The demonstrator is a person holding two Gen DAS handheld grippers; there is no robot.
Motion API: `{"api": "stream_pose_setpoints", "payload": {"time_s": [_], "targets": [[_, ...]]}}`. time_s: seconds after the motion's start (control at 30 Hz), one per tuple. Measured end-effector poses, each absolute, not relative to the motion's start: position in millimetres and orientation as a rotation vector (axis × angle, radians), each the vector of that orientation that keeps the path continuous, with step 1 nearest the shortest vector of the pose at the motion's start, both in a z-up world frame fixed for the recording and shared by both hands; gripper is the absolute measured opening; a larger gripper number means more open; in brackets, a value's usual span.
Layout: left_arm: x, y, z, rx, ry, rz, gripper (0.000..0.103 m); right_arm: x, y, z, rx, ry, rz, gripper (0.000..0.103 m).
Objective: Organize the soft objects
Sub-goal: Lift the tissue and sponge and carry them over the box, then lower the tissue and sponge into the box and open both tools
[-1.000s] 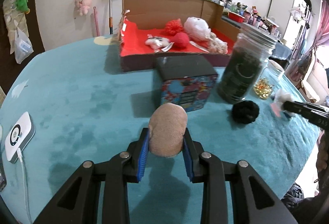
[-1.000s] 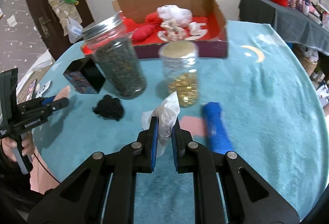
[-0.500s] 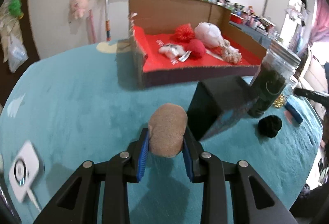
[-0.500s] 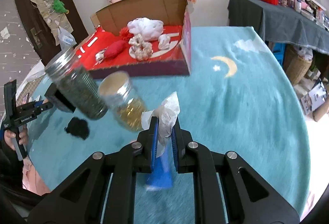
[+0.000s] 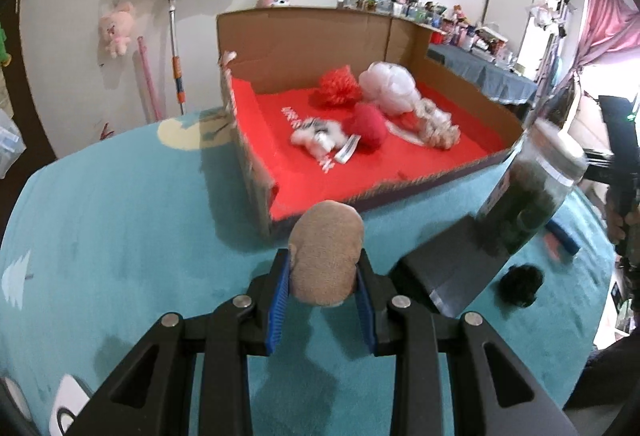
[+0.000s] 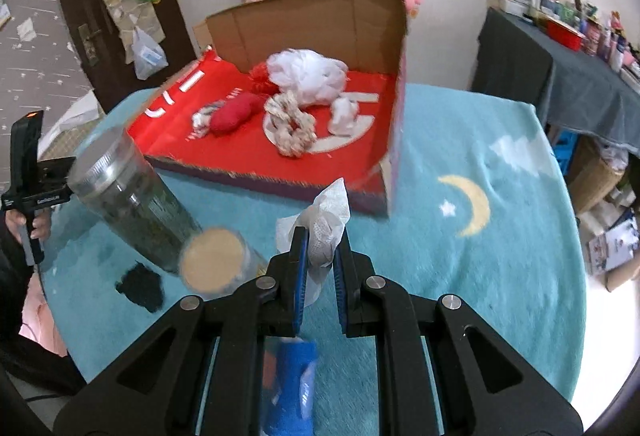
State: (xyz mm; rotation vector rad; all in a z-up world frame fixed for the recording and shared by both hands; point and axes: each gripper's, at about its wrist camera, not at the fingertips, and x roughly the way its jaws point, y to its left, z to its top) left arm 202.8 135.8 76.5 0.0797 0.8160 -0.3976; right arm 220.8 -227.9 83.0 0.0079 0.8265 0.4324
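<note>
Upright, tan plush (image 5: 326, 252) points toward box (image 5: 400, 36).

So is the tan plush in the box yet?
Not yet: the tan plush is clamped in the left gripper, short of the box.

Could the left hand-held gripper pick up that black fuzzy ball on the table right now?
Probably not yet. The left hand-held gripper is shut on a tan plush toy, and the black fuzzy ball lies off to its right, beyond the black box.
</note>
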Motion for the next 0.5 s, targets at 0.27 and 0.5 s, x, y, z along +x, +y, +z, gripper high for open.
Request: {"api": "stream_pose_setpoints", "payload": {"time_s": [0.27,0.5], "targets": [[237,99,99,0.099,0.855,-0.402,0.032,259,-207,101,-0.014,0.858,0.427,0.011],[277,60,88,0.173,0.966,-0.337,0.032,307,-167,94,-0.166,0.981,0.356,0.012]]}}
